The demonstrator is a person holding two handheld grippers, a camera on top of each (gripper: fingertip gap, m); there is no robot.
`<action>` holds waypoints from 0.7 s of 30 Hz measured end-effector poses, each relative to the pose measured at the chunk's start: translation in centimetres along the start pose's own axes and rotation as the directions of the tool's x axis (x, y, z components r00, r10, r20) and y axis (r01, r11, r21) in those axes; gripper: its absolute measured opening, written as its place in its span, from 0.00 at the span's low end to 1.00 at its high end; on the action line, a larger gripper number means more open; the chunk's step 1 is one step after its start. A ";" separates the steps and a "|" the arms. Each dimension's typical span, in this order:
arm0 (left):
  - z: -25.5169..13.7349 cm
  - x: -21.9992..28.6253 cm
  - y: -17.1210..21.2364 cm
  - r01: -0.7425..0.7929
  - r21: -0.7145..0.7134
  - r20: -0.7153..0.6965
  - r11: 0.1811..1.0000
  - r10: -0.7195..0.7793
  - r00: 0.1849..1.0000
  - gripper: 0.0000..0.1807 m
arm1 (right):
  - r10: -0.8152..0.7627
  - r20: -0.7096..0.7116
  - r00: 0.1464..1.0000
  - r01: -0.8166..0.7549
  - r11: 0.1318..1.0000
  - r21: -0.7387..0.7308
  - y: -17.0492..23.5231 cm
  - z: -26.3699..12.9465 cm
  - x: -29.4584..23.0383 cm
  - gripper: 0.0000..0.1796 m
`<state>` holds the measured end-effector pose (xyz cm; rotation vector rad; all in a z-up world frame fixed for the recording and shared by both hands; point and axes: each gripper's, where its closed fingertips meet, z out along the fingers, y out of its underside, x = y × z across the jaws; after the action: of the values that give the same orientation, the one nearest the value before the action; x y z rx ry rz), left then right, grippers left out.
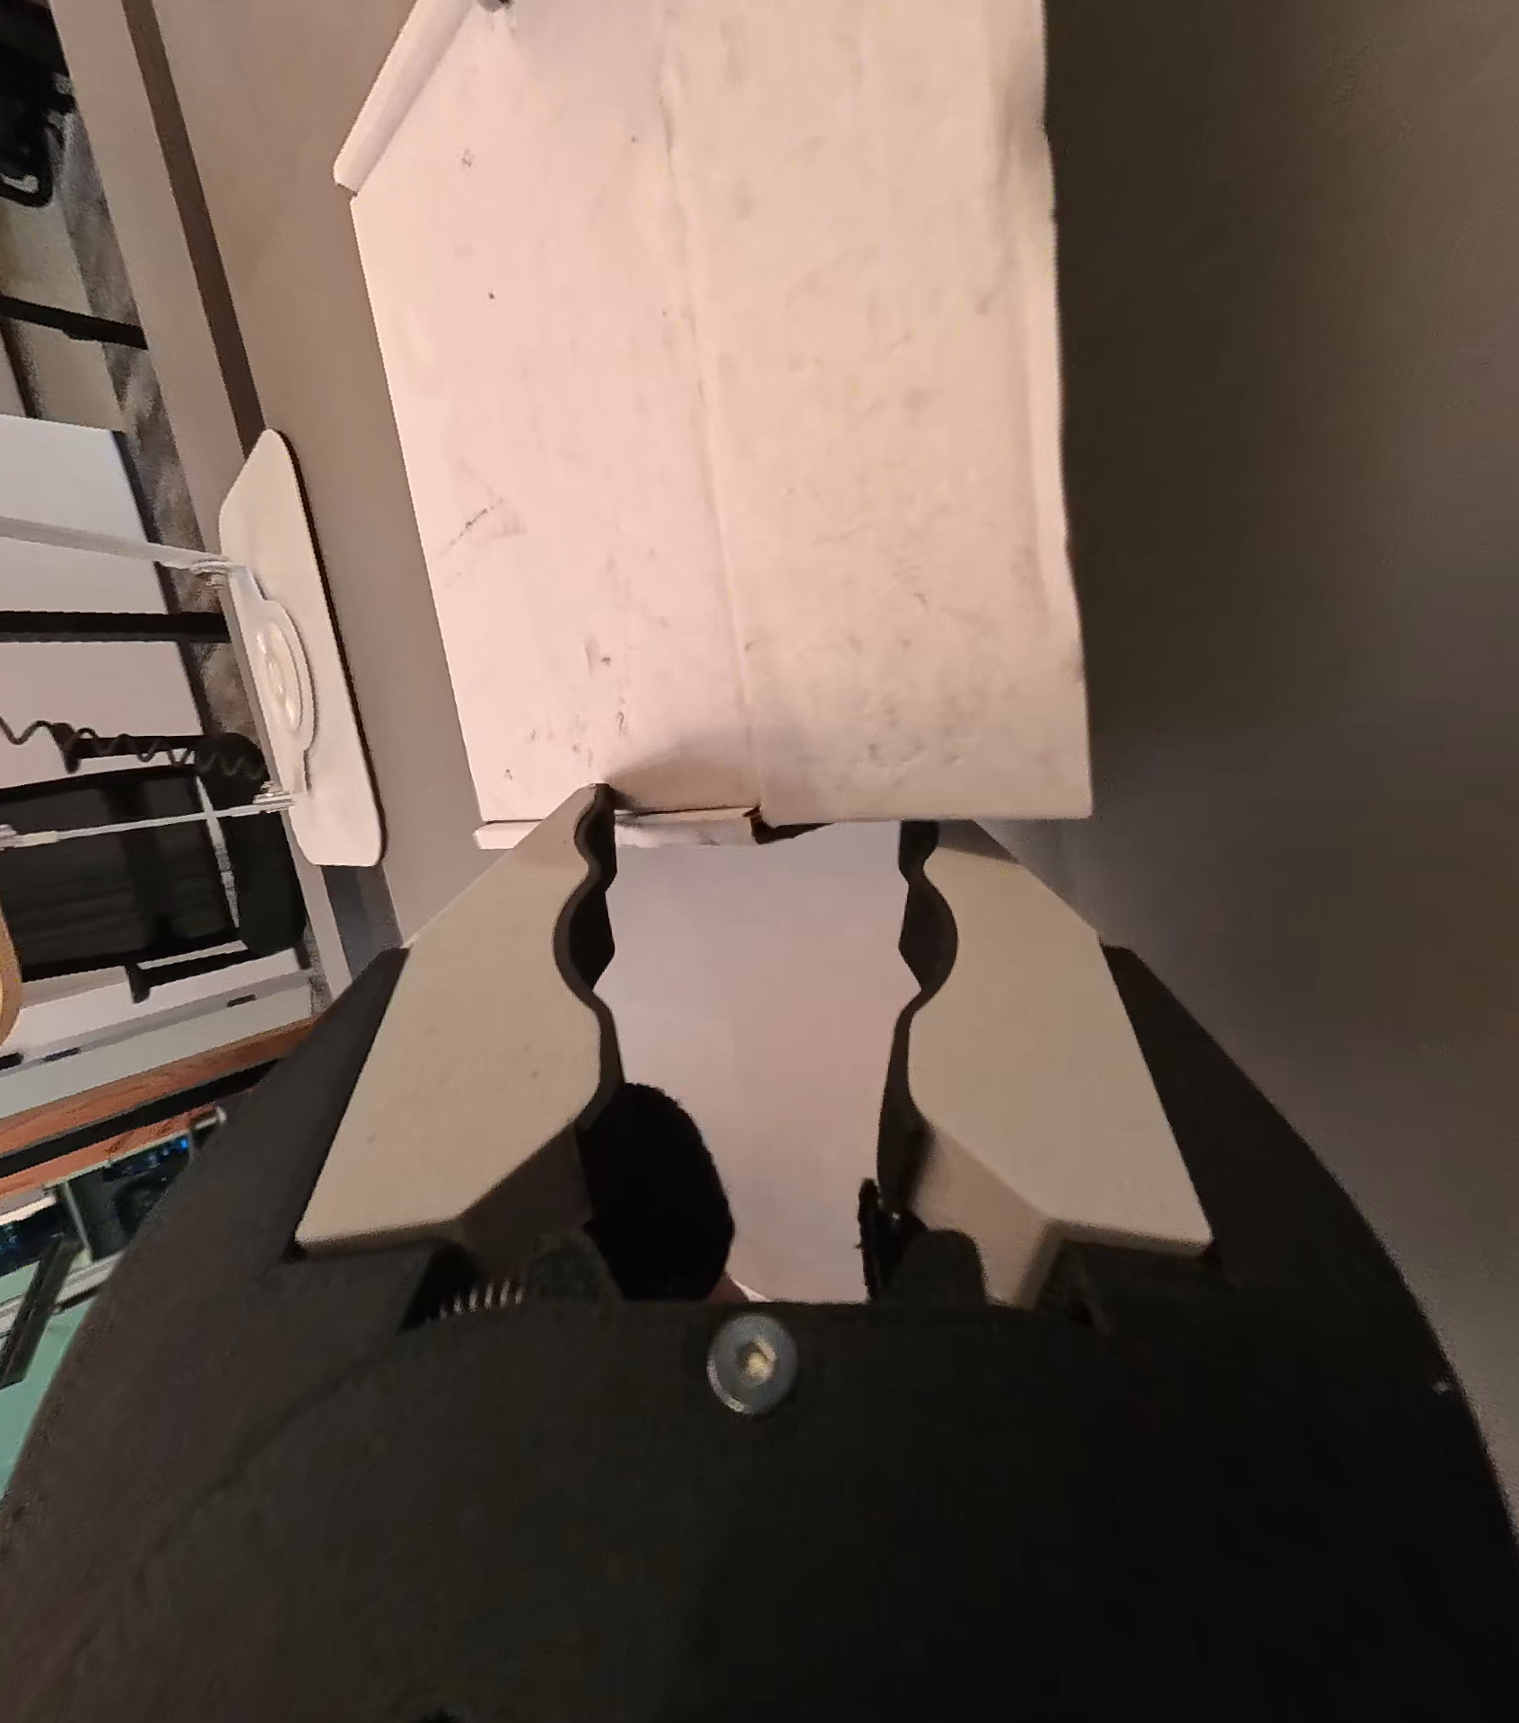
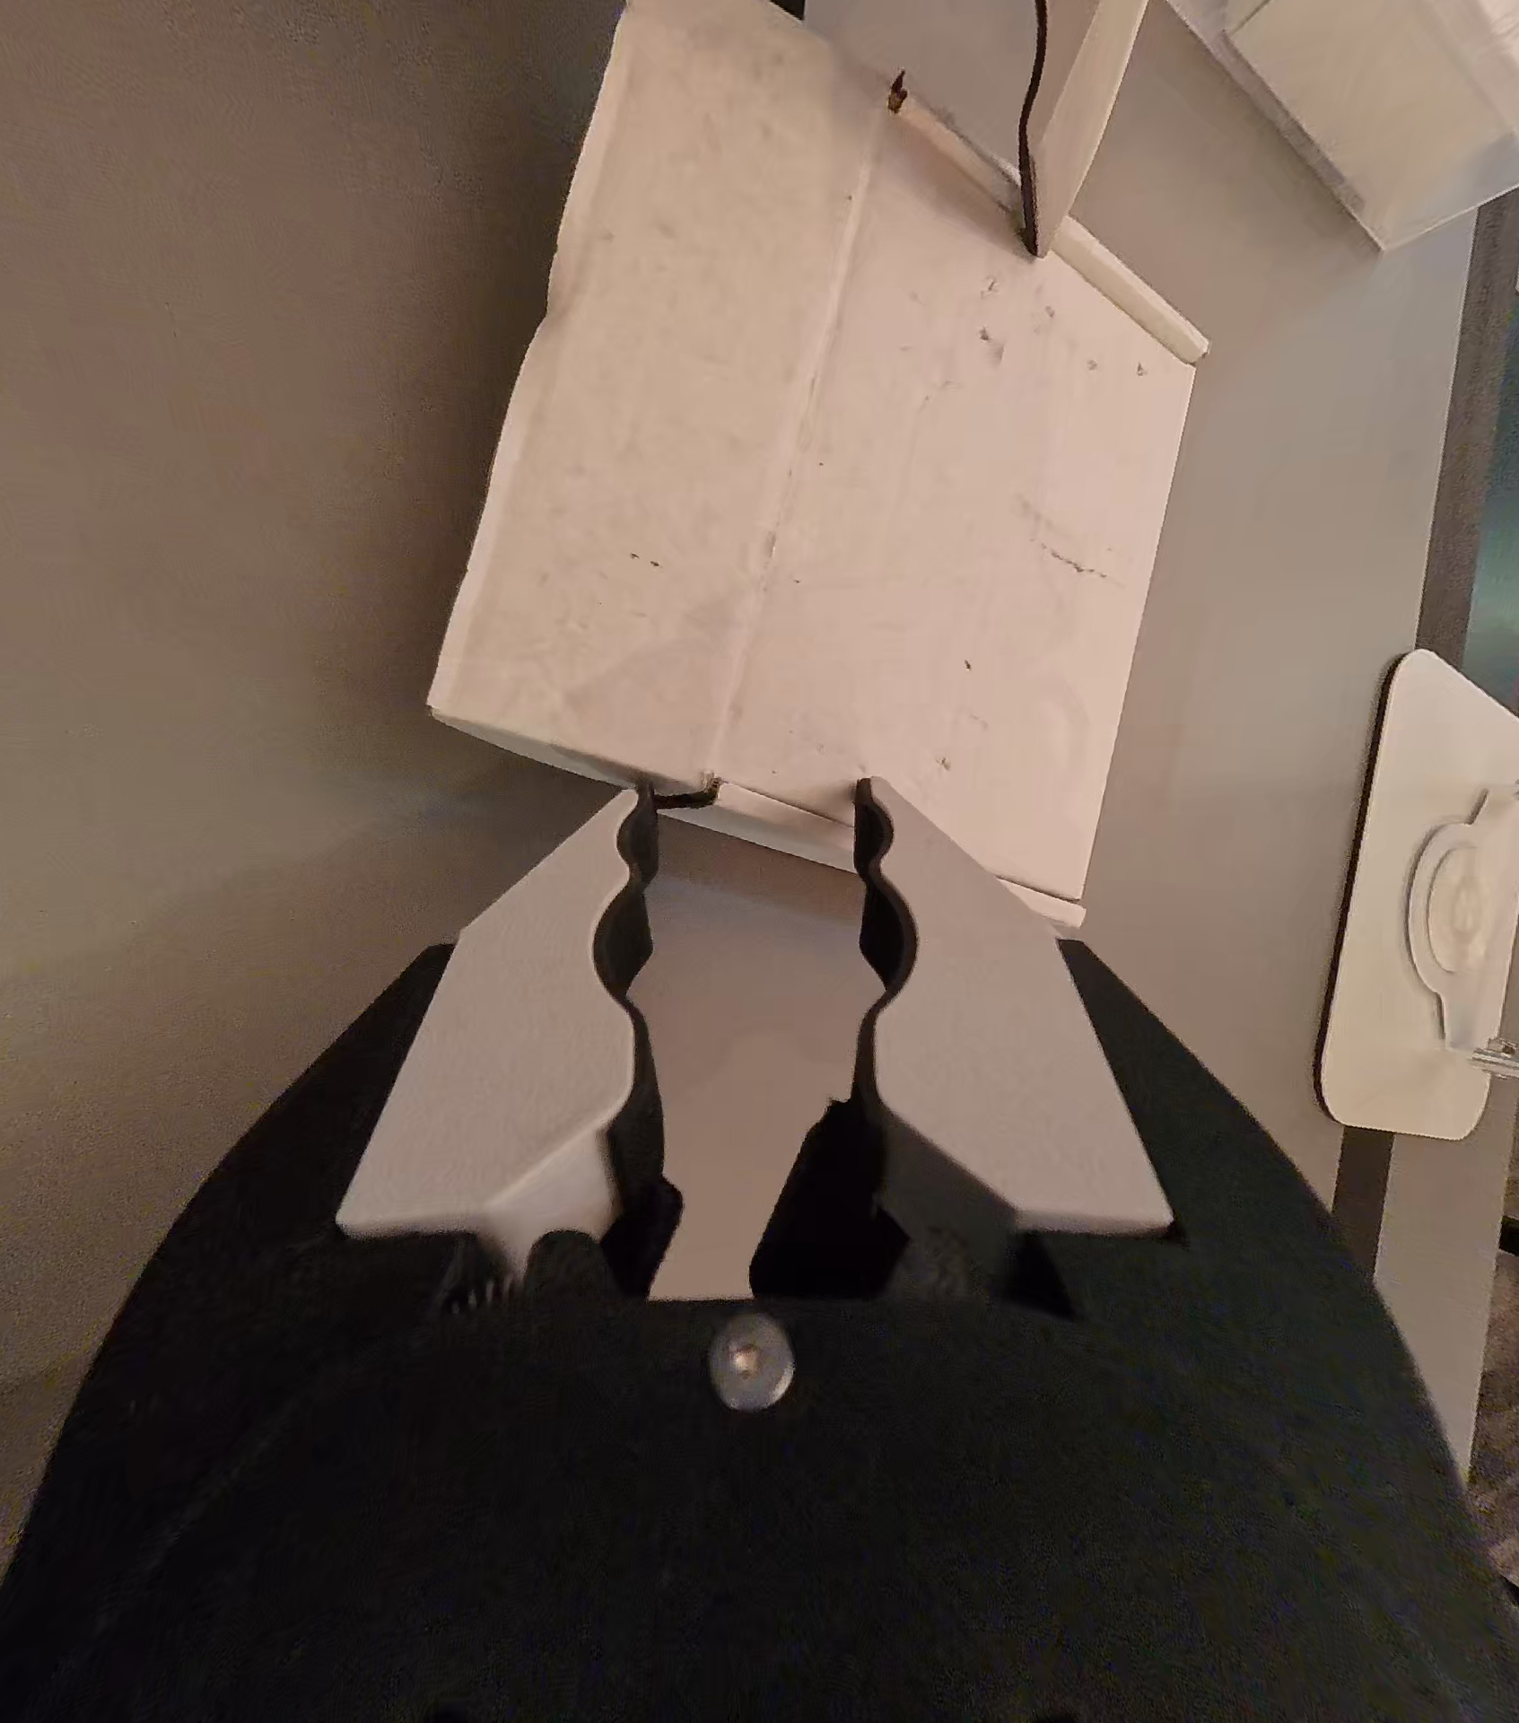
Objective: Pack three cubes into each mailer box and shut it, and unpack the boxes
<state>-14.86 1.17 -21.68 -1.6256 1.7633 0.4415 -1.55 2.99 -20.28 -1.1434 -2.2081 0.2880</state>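
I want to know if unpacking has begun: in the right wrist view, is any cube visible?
No. That view shows only the white mailer box with its panels shut on the grey table, and no cube anywhere.

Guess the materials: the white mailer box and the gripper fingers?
Mailer box: looks like white-coated cardboard, matte; fold creases, scuffs and dark specks on its face, and a thin board edge at the flap.
Left hand-held gripper fingers: likely grey hard plastic, smooth and matte, with darker wavy inner pads, possibly rubber. The right hand-held gripper looks the same.
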 end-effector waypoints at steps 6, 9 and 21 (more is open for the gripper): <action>-0.7 0.5 -0.3 0.056 0.077 -0.110 0.995 -0.047 0.993 0.35 | 0.034 0.023 0.999 -0.035 0.999 0.027 0.1 -0.3 -0.1 0.24; -0.9 0.7 -0.3 0.043 0.084 -0.136 0.996 -0.031 0.990 0.35 | 0.052 0.028 0.998 -0.053 0.998 0.038 0.2 -0.7 0.0 0.23; -1.3 1.1 -2.0 0.170 0.096 -0.208 0.981 -0.148 0.967 0.34 | 0.052 0.043 0.998 -0.054 0.998 0.031 0.8 -0.9 -0.1 0.23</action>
<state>-13.23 -0.81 -21.07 -1.7636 1.7488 0.1034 -0.42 3.30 -19.94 -1.1900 -2.2043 0.3715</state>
